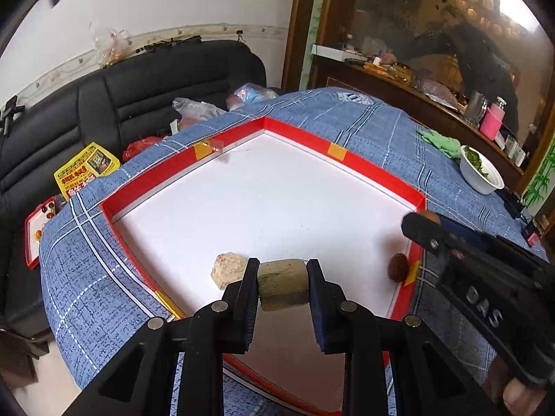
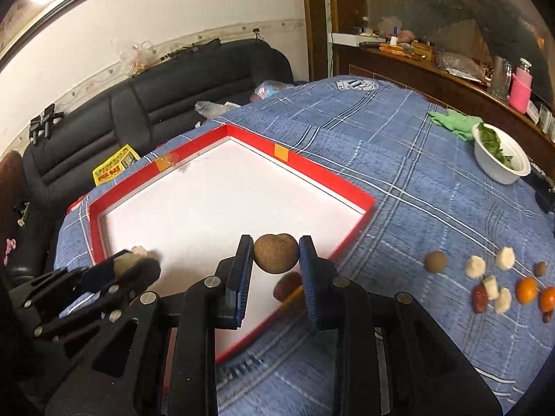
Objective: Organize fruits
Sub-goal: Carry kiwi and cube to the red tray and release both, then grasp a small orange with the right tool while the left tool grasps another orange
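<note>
Left wrist view: my left tongs (image 1: pixel 282 286) grip a pale fruit chunk (image 1: pixel 283 287) over the red tray (image 1: pixel 145 187); my right tongs (image 2: pixel 275 254) clamp a brown round fruit (image 2: pixel 276 253) above that tray's near edge.

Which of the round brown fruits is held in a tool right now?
The round brown fruit clamped in the right tool over the red-rimmed white tray; the other two brown ones lie on the blue checked cloth.

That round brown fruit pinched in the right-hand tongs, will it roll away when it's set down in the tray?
Probably. The brown fruit looks nearly spherical, and the tray floor is flat and smooth. Its low red rim should stop it. The shell seems dry and firm, showing no dent under the right gripper.
</note>
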`<state>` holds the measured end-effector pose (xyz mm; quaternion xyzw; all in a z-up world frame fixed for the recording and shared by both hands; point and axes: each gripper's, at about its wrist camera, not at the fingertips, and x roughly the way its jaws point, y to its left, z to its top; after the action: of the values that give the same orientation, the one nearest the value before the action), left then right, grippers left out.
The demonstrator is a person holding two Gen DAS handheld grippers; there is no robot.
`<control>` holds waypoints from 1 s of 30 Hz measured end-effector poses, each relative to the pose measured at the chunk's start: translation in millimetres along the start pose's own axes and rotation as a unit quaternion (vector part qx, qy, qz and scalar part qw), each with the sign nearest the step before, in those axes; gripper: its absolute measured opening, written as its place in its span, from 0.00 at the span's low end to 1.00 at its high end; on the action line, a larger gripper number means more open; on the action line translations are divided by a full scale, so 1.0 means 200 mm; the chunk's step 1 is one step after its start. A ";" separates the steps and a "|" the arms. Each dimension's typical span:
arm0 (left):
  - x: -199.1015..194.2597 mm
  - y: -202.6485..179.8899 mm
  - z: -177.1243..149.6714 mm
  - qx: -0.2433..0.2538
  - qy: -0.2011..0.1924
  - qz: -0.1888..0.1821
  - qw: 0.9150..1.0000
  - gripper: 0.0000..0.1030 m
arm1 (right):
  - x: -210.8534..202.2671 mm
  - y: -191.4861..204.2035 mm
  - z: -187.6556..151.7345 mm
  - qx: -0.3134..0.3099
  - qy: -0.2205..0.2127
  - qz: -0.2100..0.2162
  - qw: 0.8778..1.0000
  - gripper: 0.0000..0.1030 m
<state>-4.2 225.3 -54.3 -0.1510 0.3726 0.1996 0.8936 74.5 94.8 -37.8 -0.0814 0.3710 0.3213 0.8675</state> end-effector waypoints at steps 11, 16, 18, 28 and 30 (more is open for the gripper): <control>0.09 0.04 -0.02 -0.014 0.054 0.022 0.998 0.37 | 0.19 0.08 0.05 -0.012 0.048 0.015 0.999 0.27; 0.05 0.06 0.00 -0.038 0.072 0.031 0.996 0.52 | 0.19 0.09 0.05 -0.022 0.054 0.014 0.998 0.39; -0.02 0.07 0.02 -0.064 0.057 0.031 0.996 0.57 | 0.11 0.07 0.06 -0.019 0.037 0.009 0.999 0.39; -0.30 -0.23 0.01 -0.005 -0.045 -0.033 0.998 0.65 | -0.49 -0.42 -0.04 0.032 -0.067 -0.063 0.995 0.44; -0.30 -0.35 -0.02 0.033 -0.046 -0.048 0.997 0.65 | -0.57 -0.58 -0.11 0.046 -0.066 -0.099 0.992 0.44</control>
<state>-12.8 148.5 -5.3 -0.1297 0.3299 0.1510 0.9228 74.4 -60.7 13.7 -0.0561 0.3180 0.2209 0.9203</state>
